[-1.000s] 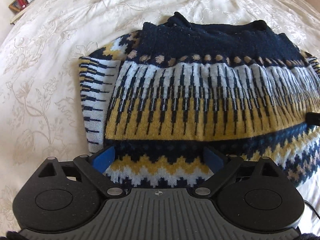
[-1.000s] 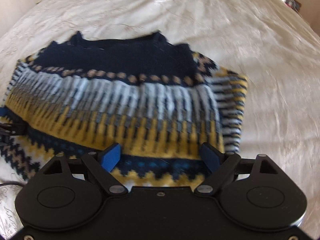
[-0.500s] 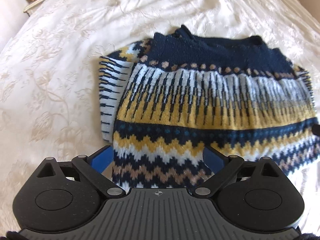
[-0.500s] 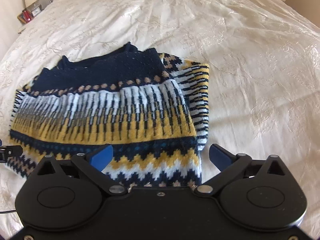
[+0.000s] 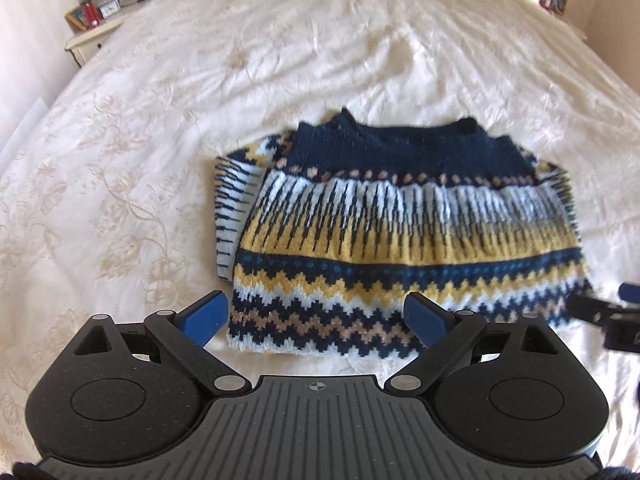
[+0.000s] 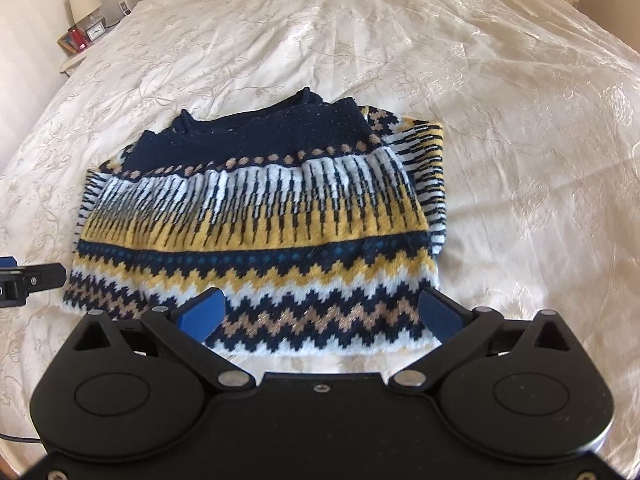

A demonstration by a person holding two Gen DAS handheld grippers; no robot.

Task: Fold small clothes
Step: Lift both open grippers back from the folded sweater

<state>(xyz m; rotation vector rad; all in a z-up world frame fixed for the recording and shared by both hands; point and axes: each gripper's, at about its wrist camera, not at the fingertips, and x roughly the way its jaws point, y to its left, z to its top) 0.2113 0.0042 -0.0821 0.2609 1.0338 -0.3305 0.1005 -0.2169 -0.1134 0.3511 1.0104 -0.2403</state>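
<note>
A cream bedspread (image 5: pixel 320 60) covers the bed from edge to edge. On it, well clear of the side edges, lies the folded sweater (image 5: pixel 400 232), flat, navy collar toward the far end and zigzag hem toward the near edge. The left gripper (image 5: pixel 316 318) hangs over the hem, jaws spread, nothing between them. The right gripper (image 6: pixel 320 316) likewise stands released, gripping nothing. A nightstand (image 5: pixel 94 32) sits at the far left corner.

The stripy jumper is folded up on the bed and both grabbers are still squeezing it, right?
Not quite. The jumper does lie folded on the bed, but neither gripper squeezes it. The left wrist view shows the left gripper with its fingers spread wide, pressing on no wool; the right wrist view shows the right gripper the same, its fingers having just opened.
</note>
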